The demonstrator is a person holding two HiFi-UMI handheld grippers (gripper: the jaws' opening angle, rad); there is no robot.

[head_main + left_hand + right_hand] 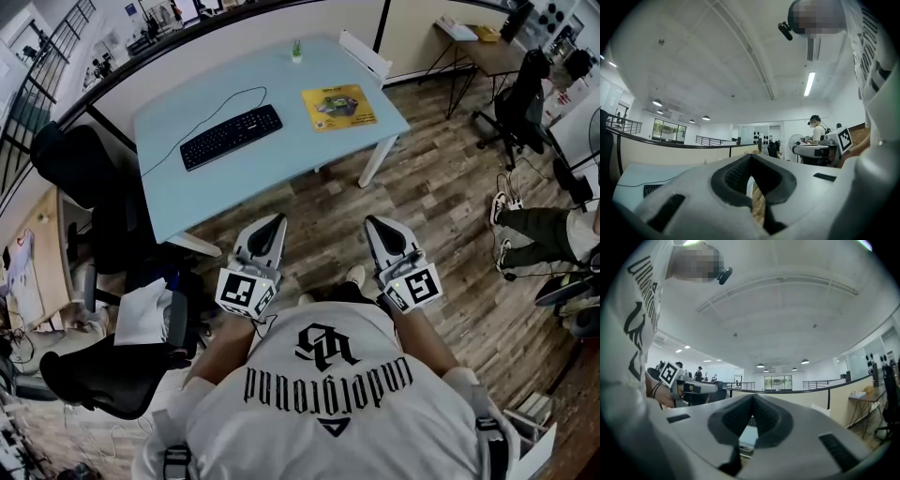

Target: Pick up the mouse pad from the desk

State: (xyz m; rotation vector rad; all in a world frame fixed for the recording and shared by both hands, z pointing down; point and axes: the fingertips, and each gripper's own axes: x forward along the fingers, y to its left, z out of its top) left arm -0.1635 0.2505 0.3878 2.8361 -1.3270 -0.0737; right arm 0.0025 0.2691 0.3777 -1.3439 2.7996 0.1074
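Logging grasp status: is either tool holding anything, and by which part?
Nothing is held: the left tool and right tool are shut, empty; the yellow rectangular mouse pad lies untouched.

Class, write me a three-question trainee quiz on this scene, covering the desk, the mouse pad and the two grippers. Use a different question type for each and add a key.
1. True or false: the mouse pad lies on the desk, right of the keyboard in the head view.
2. Choose one: the right gripper is
A) shut on the mouse pad
B) shut and empty, short of the desk
C) open above the keyboard
3. Fill in: the left gripper holds nothing and its jaws are ____.

Key: 1 true; 2 B; 3 shut.
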